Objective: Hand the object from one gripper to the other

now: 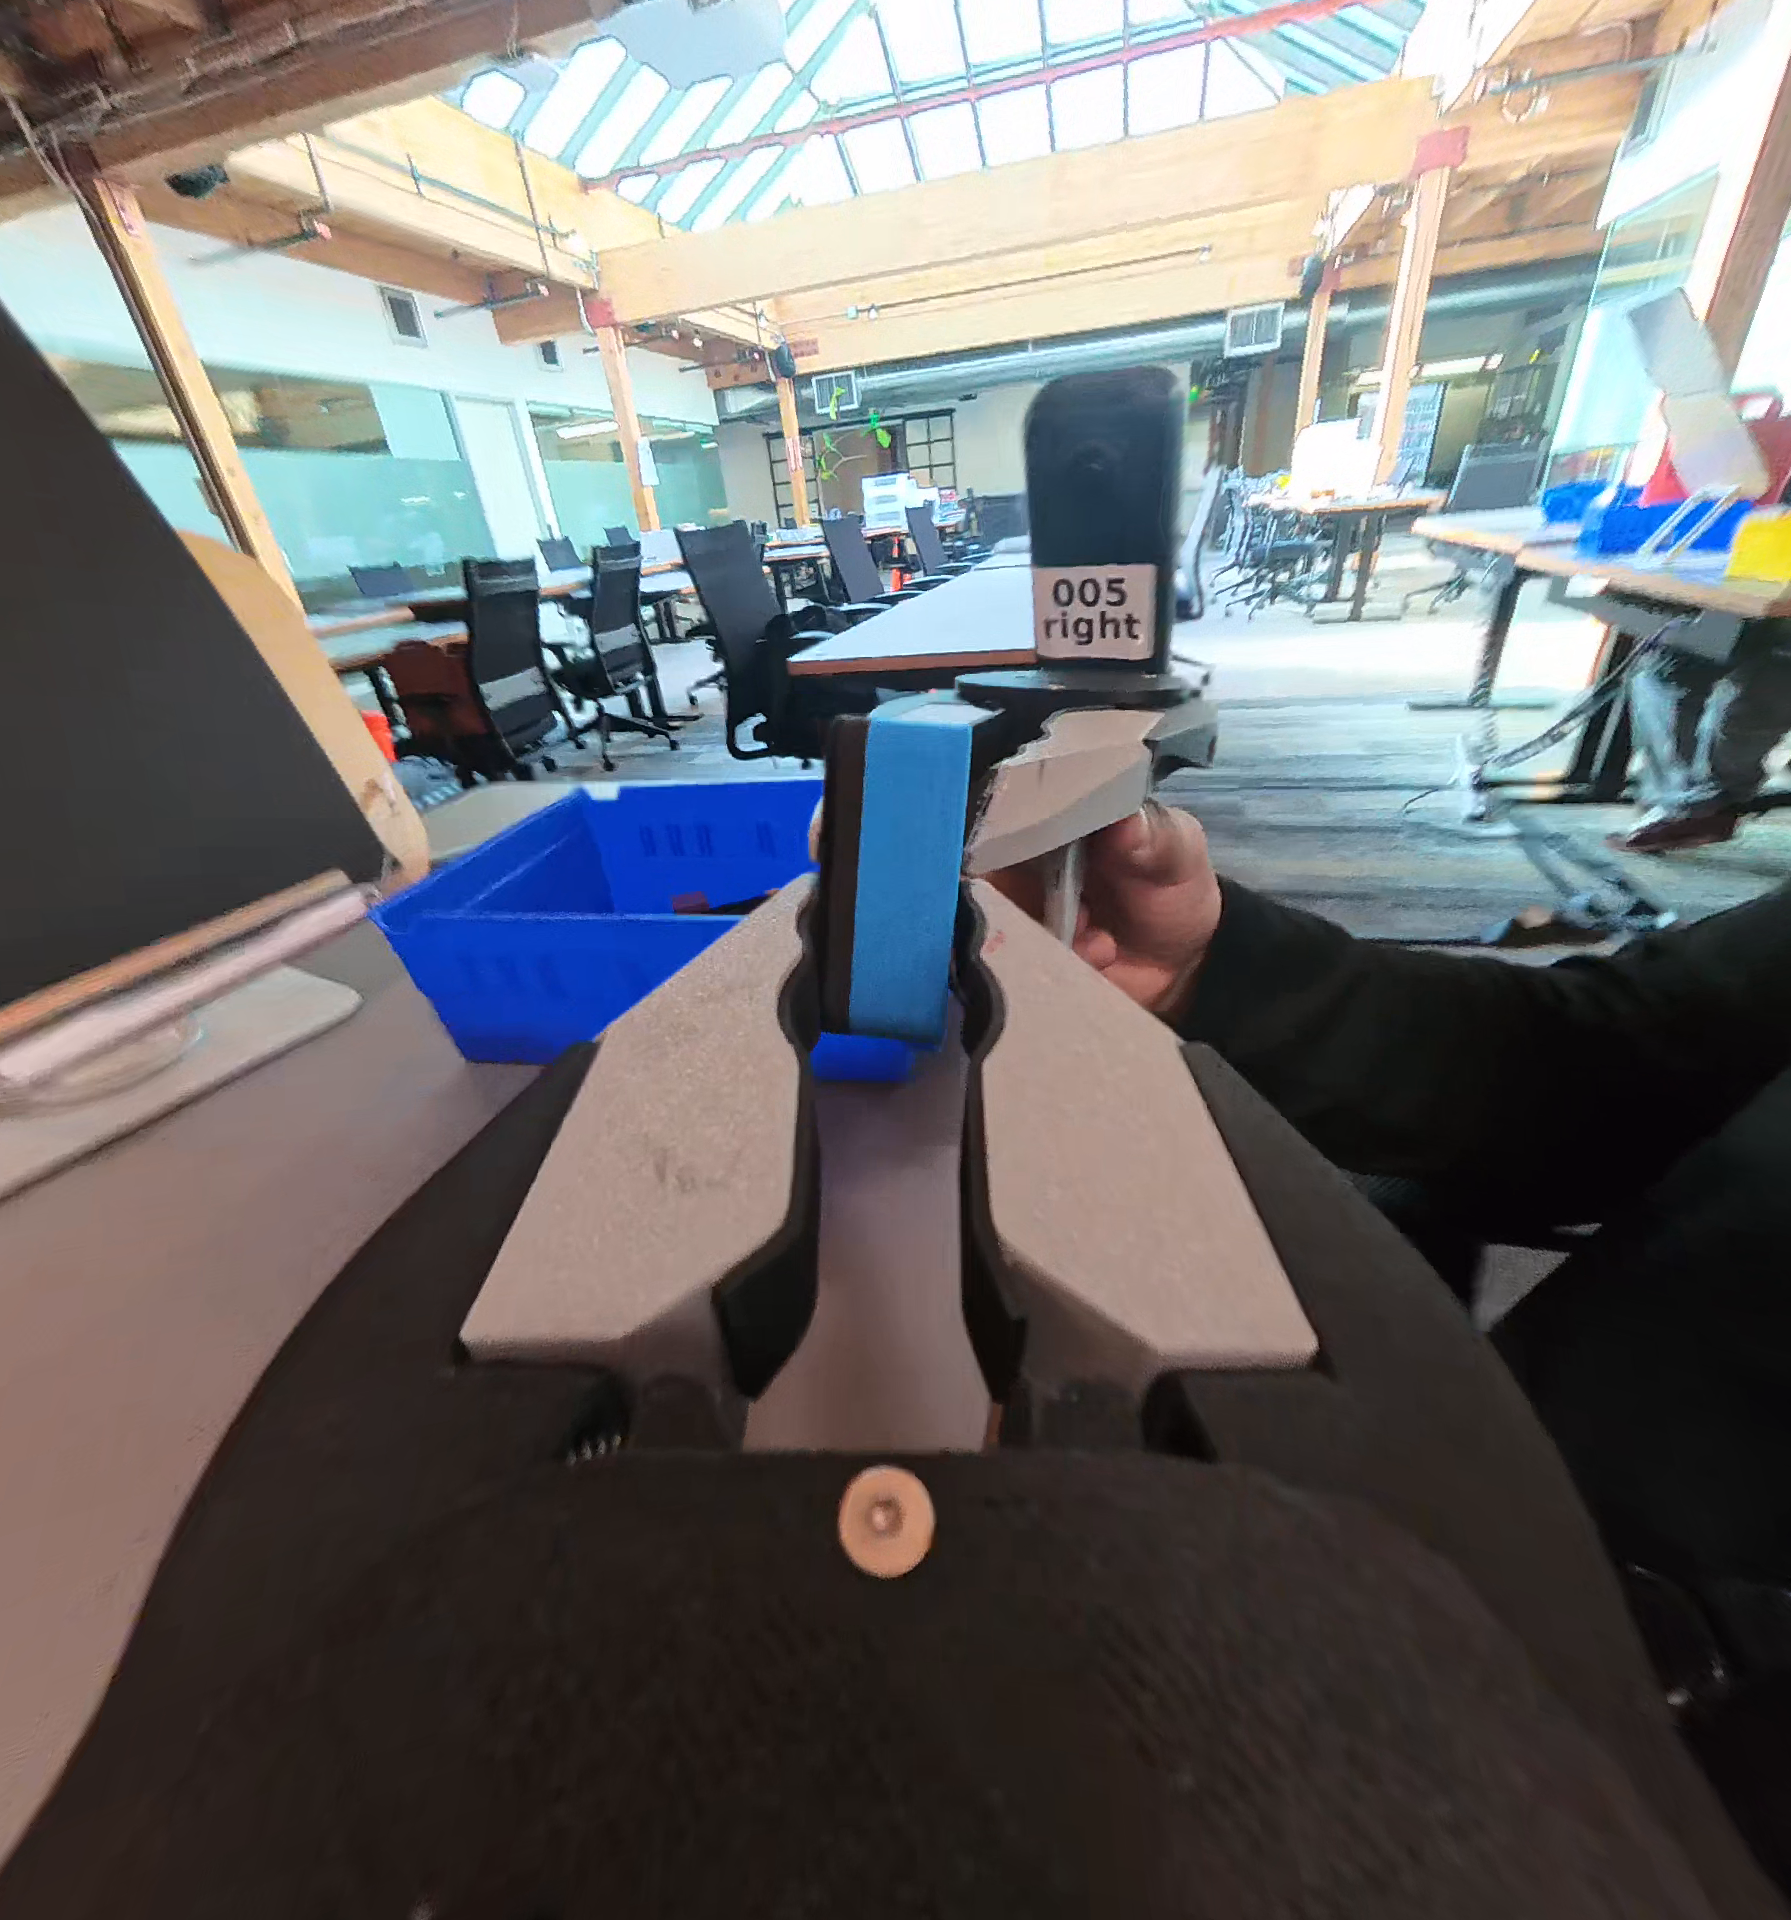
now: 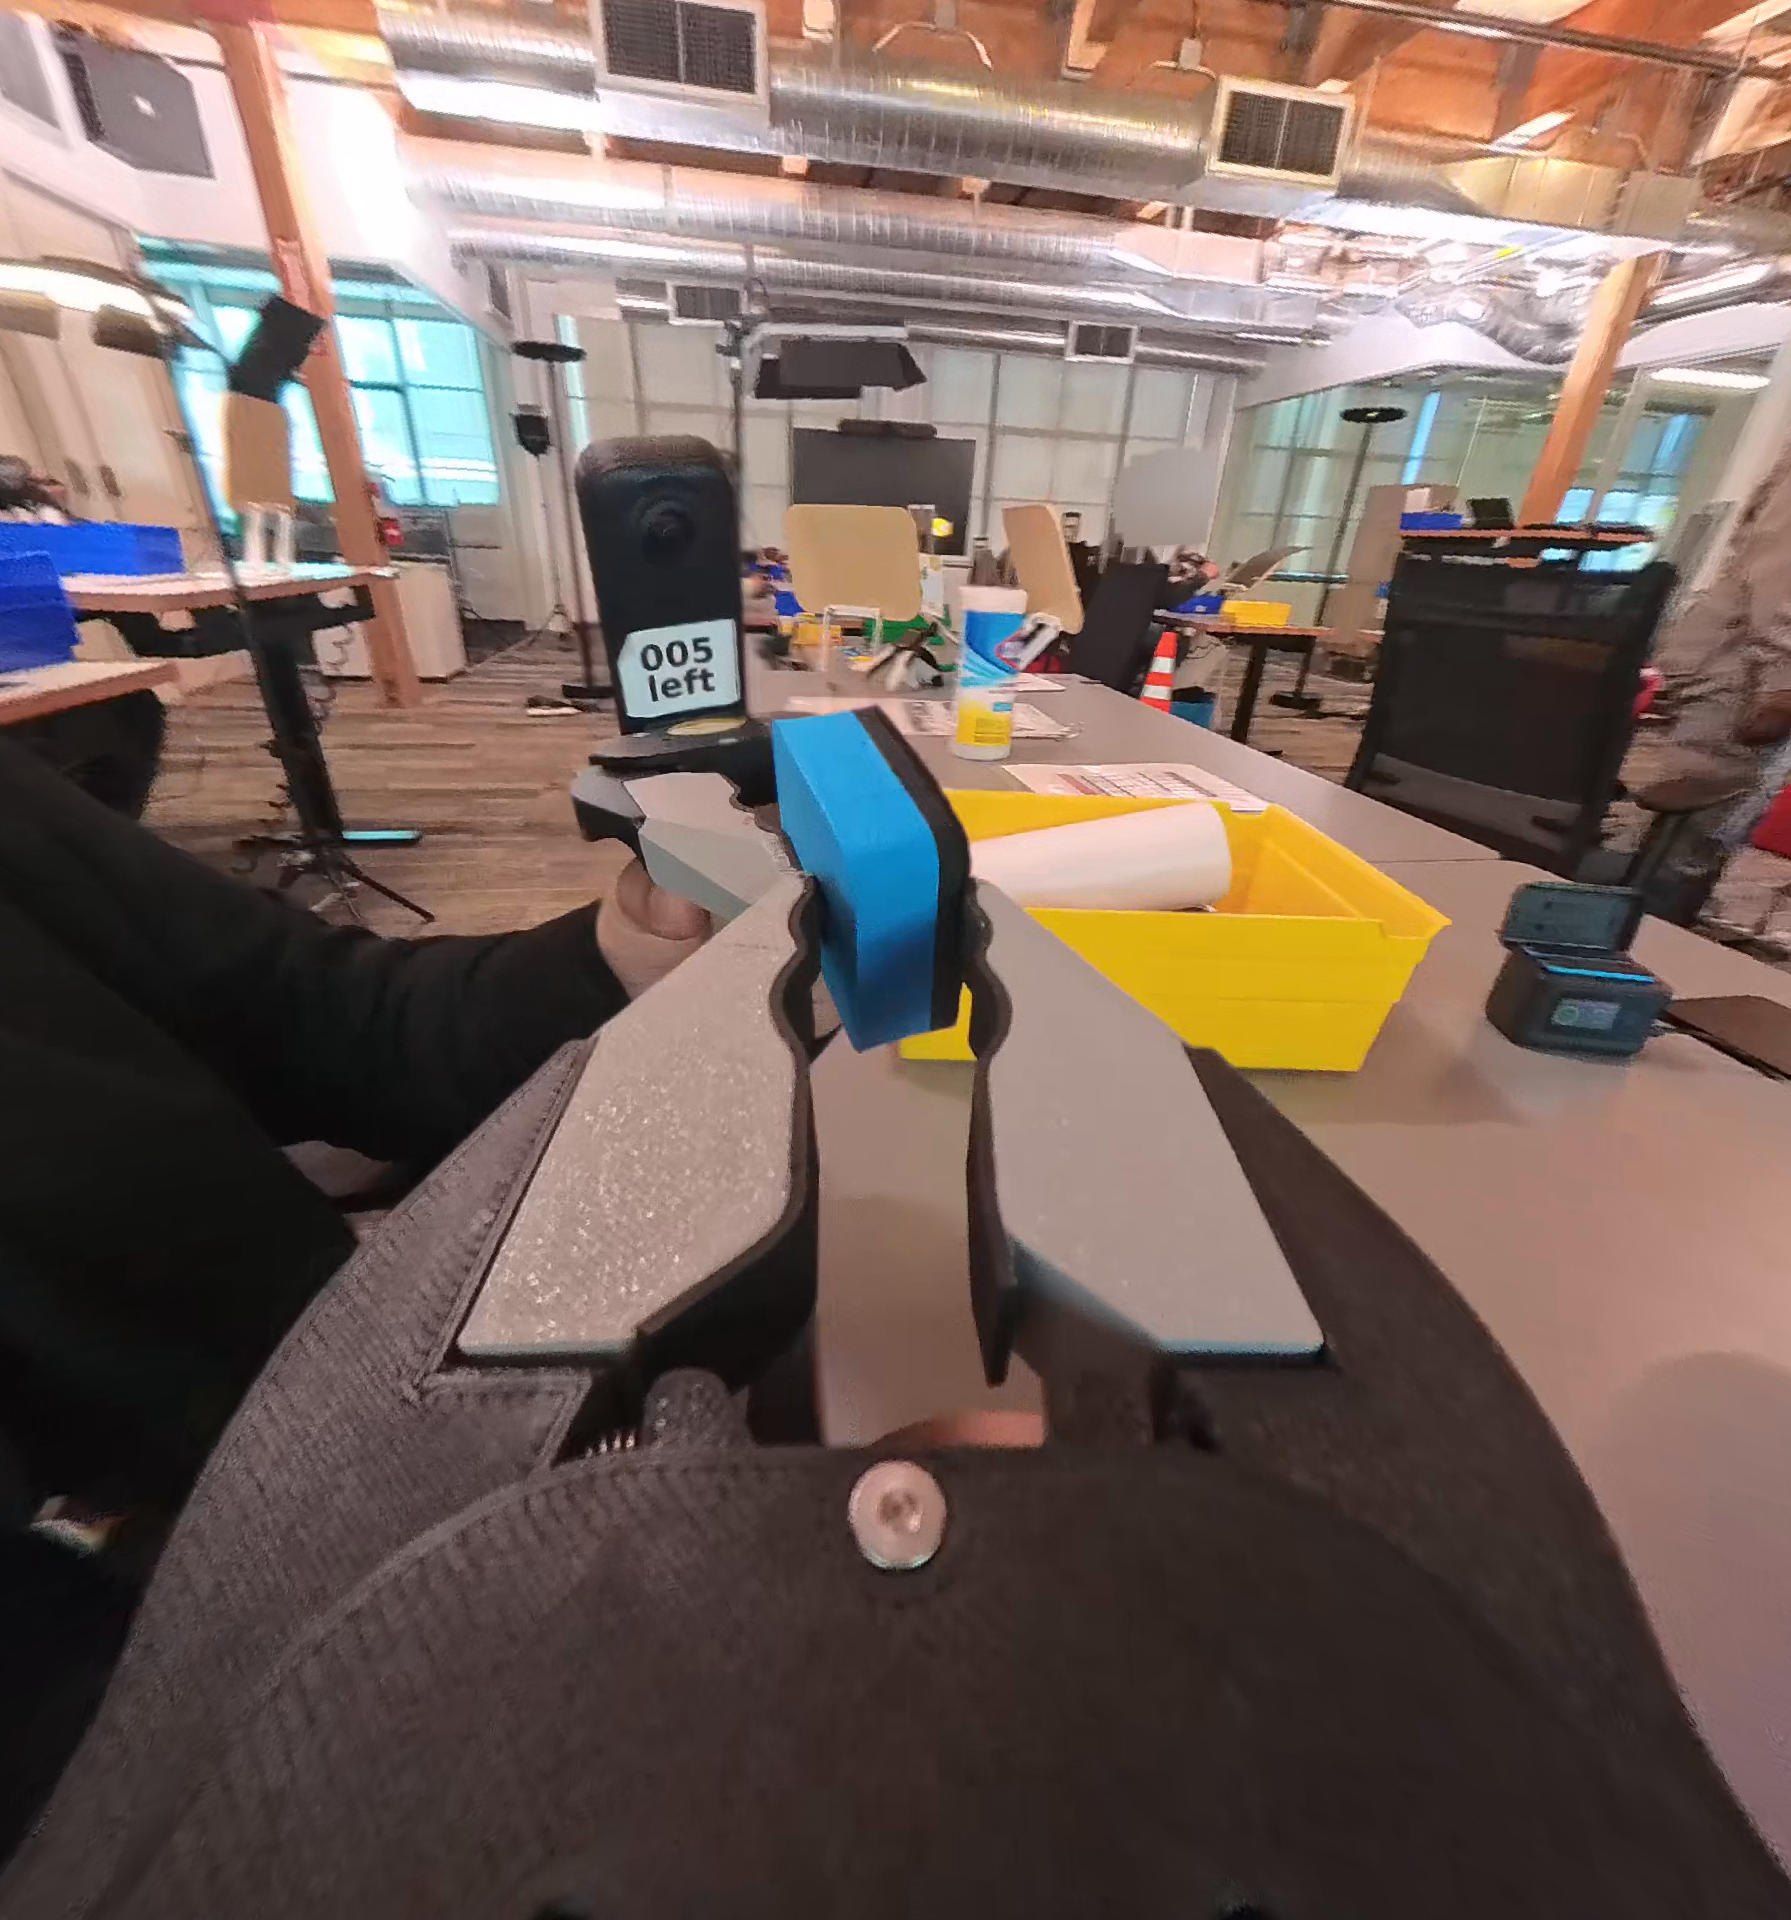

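A blue block with a black layer on one side is held upright in the air above the grey table. My left gripper has its fingertips closed on the block's lower part. My right gripper faces it from the opposite side and is also closed on the same block. The right gripper's grey finger and the hand holding it show just behind the block in the left wrist view. The left gripper's finger shows behind the block in the right wrist view.
A blue bin stands on the table behind the block on the left side. A yellow bin holding a white roll stands on the right side, with a small black device beside it. A monitor stand is at the left. My two grippers' fingertips are within a few centimetres of each other.
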A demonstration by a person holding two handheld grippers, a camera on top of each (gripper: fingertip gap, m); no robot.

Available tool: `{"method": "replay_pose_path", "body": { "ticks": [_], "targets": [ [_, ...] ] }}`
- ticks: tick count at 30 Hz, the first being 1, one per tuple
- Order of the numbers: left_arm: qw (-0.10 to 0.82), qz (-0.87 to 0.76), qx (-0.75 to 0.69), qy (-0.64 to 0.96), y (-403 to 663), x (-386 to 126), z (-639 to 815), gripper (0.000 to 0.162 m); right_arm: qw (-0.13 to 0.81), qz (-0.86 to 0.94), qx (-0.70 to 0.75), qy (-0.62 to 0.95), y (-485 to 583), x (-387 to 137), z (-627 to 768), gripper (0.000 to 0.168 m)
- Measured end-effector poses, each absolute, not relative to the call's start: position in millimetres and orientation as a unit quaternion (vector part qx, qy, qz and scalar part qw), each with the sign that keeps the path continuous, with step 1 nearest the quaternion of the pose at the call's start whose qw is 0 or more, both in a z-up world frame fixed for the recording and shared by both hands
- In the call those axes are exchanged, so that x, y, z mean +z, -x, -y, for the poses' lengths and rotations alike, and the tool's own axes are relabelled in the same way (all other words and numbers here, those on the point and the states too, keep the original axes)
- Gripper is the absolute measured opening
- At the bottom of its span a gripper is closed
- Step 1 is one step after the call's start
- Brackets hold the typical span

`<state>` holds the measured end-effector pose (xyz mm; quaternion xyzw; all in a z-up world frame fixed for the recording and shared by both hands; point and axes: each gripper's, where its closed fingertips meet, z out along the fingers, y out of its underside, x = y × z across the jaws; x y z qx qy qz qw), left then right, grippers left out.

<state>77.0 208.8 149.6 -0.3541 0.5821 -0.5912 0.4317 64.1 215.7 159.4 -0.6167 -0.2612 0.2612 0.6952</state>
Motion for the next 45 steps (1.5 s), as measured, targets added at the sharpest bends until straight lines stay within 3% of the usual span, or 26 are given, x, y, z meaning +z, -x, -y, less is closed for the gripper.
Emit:
{"method": "replay_pose_path", "body": {
  "ticks": [3,8,11,16,22,24,27,32,34,35,40,45],
  "targets": [
    [0.37,-0.549,-0.616,0.427,-93.6,125.1,-235.4,0.028,0.712,0.24,0.196,0.63,-76.7,143.9,-237.1,0.023],
    [0.231,-0.502,-0.608,0.569,-119.1,61.4,-276.5,0.061,0.735,0.206,-0.035,0.645,-115.7,96.9,-281.0,0.022],
    [0.175,-0.48,-0.627,0.588,-124.0,41.4,-284.8,0.069,0.732,0.227,-0.169,0.62,-133.0,80.3,-288.6,0.021],
    [0.188,-0.467,-0.644,0.577,-126.2,42.5,-290.3,0.071,0.7,0.296,-0.322,0.564,-125.2,78.4,-286.9,0.022],
    [0.183,-0.493,-0.644,0.556,-114.3,60.4,-278.2,0.064,0.708,0.324,-0.356,0.517,-112.2,82.0,-281.7,0.021],
    [0.137,-0.496,-0.676,0.528,-106.1,72.3,-264.8,0.078,0.701,0.331,-0.361,0.519,-111.7,79.2,-283.2,0.021],
    [0.113,-0.488,-0.679,0.537,-103.3,73.2,-265.4,0.08,0.689,0.355,-0.385,0.501,-104.3,75.0,-283.9,0.02],
    [0.101,-0.463,-0.679,0.561,-104.9,66.7,-276.6,0.07,0.648,0.398,-0.464,0.455,-93.7,65.2,-287.6,0.02],
    [0.122,-0.46,-0.675,0.564,-106.7,63.1,-284.0,0.043,0.64,0.402,-0.504,0.418,-90.0,66.3,-286.0,0.02],
    [0.126,-0.465,-0.668,0.567,-107.2,59.9,-285.1,0.042,0.635,0.403,-0.512,0.414,-89.9,64.6,-286.3,0.02],
    [0.19,-0.465,-0.665,0.552,-108.3,72.3,-292.6,0.037,0.691,0.376,-0.375,0.491,-90.7,62.2,-281.1,0.022],
    [0.315,-0.467,-0.66,0.497,-97.7,102.7,-306.6,0.037,0.731,0.295,-0.075,0.611,-100.3,64.3,-280.0,0.046]
  ]
}}
